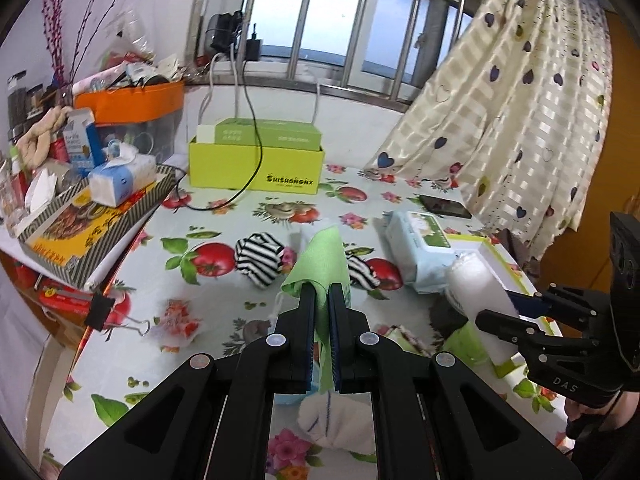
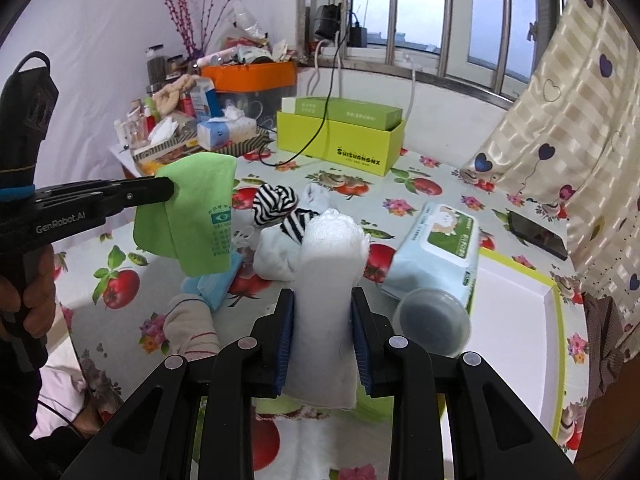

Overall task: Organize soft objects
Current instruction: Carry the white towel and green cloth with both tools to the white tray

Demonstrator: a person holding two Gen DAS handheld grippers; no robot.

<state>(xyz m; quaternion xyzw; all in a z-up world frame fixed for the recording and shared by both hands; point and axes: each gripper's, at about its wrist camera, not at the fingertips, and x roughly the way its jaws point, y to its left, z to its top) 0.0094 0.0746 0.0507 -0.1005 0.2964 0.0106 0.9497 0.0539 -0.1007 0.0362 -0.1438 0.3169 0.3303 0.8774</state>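
The left gripper (image 1: 322, 294) pinches a green cloth (image 1: 322, 258) between its closed fingers, the cloth rising in a point ahead of the tips with its long axis along the fingers, and from the right wrist camera it hangs above the floral tablecloth (image 2: 408, 208). The right gripper (image 2: 323, 322) clamps a rolled white towel (image 2: 330, 280) that runs lengthwise straight out past the fingers. Below lie striped socks (image 2: 276, 202), a white sock (image 2: 280, 256) and a wet-wipes pack (image 2: 440, 248), with the white tray (image 2: 516, 300) and its yellow-green rim just right.
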